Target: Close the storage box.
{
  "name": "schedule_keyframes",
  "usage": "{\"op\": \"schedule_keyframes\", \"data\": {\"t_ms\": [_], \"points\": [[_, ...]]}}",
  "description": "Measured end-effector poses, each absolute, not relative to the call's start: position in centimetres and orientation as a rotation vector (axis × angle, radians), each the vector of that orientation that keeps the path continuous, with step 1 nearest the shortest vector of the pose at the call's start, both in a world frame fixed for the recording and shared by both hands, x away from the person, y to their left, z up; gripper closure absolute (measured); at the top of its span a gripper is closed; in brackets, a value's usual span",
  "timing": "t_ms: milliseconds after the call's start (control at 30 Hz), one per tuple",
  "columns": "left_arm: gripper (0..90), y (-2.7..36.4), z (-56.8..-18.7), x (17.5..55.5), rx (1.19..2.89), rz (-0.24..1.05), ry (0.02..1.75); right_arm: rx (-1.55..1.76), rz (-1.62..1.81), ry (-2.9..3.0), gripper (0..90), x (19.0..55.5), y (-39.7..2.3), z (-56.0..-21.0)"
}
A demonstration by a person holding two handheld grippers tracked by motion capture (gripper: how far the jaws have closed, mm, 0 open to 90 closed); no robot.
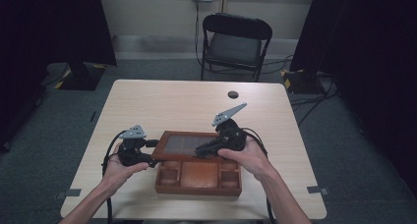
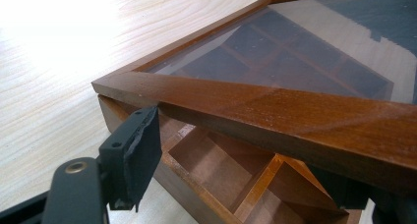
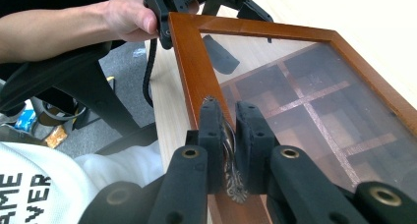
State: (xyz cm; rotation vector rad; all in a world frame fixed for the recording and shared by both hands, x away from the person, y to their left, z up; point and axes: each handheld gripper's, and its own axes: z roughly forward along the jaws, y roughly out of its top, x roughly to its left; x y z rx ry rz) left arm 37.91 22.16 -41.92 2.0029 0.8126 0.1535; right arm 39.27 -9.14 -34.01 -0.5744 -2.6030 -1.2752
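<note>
A brown wooden box (image 1: 196, 177) with several compartments lies at the table's near edge. Its glass-paned lid (image 1: 184, 144) is raised a little off the base. My right gripper (image 1: 199, 153) is shut on an ornate metal clasp (image 3: 236, 189) at the lid's front rail (image 3: 192, 67); in the right gripper view both pads (image 3: 211, 135) press the clasp. My left gripper (image 1: 153, 152) is at the box's left side, jaws spread wide. In the left gripper view one pad (image 2: 142, 155) sits just under the lid's corner (image 2: 275, 111), above the open compartments (image 2: 211, 160).
The light wood table (image 1: 172, 101) holds a small dark round thing (image 1: 232, 94) near its far edge. A black folding chair (image 1: 236, 42) stands behind the table. Dark curtains hang on both sides, with a stand base (image 1: 78, 76) and cables on the floor.
</note>
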Motion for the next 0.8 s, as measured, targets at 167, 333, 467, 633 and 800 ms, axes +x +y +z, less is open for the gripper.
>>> {"op": "schedule_keyframes", "data": {"t_ms": [167, 333, 467, 633, 800], "points": [[24.8, 22.5, -42.4, 38.1, 2.019, 0.127, 0.822, -0.563, -1.271, -2.625, 82.6, 39.1, -9.0, -34.0], [25.4, 24.0, -42.9, 38.4, 2.012, 0.156, 0.892, -0.564, -1.272, -2.628, 82.6, 38.9, -9.2, -34.2], [25.4, 24.6, -42.9, 38.7, 1.998, 0.174, 0.925, -0.567, -1.260, -2.631, 82.4, 38.6, -9.4, -34.5], [25.5, 25.6, -43.2, 39.3, 1.980, 0.186, 0.970, -0.564, -1.245, -2.645, 82.2, 38.2, -9.5, -34.9], [25.5, 26.3, -43.4, 39.8, 1.958, 0.202, 1.015, -0.551, -1.219, -2.657, 82.3, 37.8, -9.2, -35.5]]}}
